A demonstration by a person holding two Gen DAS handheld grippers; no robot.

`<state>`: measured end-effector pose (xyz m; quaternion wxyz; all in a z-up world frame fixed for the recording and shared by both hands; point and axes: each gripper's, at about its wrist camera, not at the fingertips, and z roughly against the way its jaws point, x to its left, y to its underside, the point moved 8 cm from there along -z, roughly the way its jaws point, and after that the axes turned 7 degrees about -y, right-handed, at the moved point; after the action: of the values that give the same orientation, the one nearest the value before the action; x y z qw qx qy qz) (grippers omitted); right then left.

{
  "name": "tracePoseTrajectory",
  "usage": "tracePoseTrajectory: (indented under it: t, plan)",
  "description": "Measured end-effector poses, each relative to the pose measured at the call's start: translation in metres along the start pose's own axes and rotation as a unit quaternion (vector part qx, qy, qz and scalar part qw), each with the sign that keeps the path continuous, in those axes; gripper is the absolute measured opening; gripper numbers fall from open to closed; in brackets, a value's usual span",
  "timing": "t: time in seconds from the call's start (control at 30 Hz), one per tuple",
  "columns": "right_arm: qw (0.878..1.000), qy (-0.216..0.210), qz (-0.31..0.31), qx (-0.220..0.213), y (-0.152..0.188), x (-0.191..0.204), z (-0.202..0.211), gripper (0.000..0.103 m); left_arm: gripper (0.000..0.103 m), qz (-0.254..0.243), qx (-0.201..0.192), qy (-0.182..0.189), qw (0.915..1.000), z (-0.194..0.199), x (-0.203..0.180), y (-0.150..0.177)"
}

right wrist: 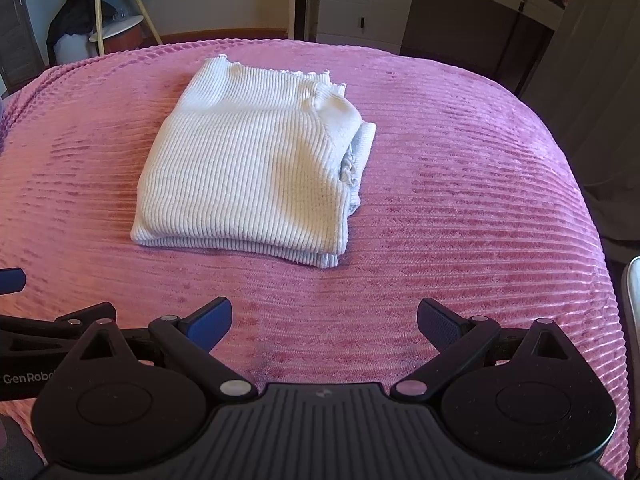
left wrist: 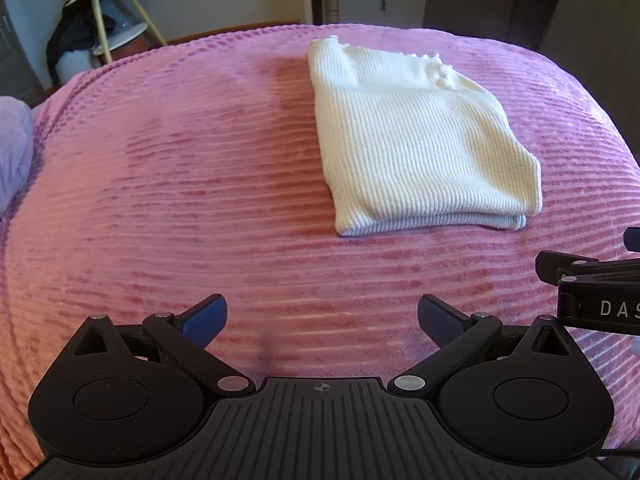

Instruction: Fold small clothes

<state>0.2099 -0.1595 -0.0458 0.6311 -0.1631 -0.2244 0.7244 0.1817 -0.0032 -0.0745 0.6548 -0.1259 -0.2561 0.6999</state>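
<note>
Bedroom; bed under pink ribbed plush blanket [right wrist: 460, 208]. Cream ribbed knit garment [right wrist: 248, 176] lies mid-bed, folded into compact rectangle. Left tongs [left wrist: 322, 322] and right tongs [right wrist: 324, 322] both spread wide, empty, near garment. Folding step appears complete; next: tidy loose right edge or set aside.

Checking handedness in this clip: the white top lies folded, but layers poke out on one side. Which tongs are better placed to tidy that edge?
Probably the right tongs: the untidy edge of the white top faces their side. The left tongs, also open, sit farther off.
</note>
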Motion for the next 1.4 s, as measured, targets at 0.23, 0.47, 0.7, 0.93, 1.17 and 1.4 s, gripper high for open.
tracePoseTrajectory:
  t: [0.23, 0.47, 0.7, 0.93, 1.17, 1.4]
  plan:
    - [1.000, -0.001, 0.000, -0.002, -0.0002, 0.0013, 0.0014, 0.099, 0.103, 0.000, -0.001, -0.001, 1.0000, -0.0007, 0.0006, -0.0006]
    - [1.000, 0.000, 0.000, -0.002, -0.0004, 0.0011, 0.0018, 0.099, 0.103, 0.000, -0.001, -0.001, 1.0000, -0.0006, 0.0010, -0.0018]
    - [1.000, 0.000, 0.000, -0.006, -0.0016, 0.0006, 0.0036, 0.099, 0.103, 0.000, -0.004, -0.002, 1.0000, -0.0002, 0.0021, -0.0025]
    - [1.000, -0.001, 0.005, -0.010, -0.0016, 0.0024, 0.0060, 0.099, 0.103, 0.002, -0.007, -0.002, 1.0000, 0.0015, 0.0028, -0.0036]
    - [1.000, 0.000, 0.005, -0.011, -0.0019, 0.0026, 0.0074, 0.099, 0.103, 0.001, -0.009, -0.003, 1.0000, 0.0021, 0.0025, -0.0042]
    - [1.000, 0.001, 0.007, -0.013, -0.0032, 0.0033, 0.0079, 0.099, 0.103, 0.001, -0.010, -0.004, 0.9999, 0.0025, 0.0028, -0.0047]
